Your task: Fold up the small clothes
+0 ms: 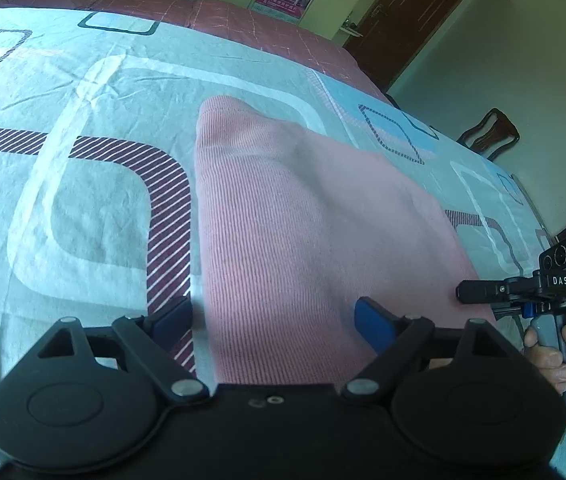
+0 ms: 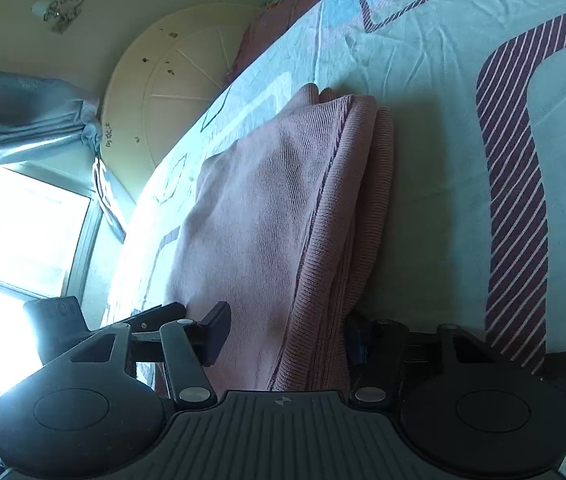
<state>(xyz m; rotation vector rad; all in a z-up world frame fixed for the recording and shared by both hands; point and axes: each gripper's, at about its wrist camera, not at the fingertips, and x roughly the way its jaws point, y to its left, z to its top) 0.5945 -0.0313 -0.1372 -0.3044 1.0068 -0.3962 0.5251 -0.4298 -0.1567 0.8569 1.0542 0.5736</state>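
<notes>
Your left claw point(image 1: 273, 320) stands spread wide just above the bed, one blue pad over the striped band of the bedsheet point(image 1: 83, 184) and the other over the pink knit garment point(image 1: 283, 216), with the garment's near left edge running between them and neither pad pressing on it. The garment lies folded on the bedsheet, stretching away from you toward the dark pink cover point(image 1: 251, 28) at the far end of the bed. Your right claw point(image 2: 287, 332) is turned on its side and straddles the stacked folded edge of the garment point(image 2: 267, 216); one pad shows clear of the cloth on the upper face, while the other is hidden in shadow below the layers, so you cannot tell whether it pinches. In the left wrist view your hand point(image 1: 563, 352) grips that claw's handle at the right edge.
</notes>
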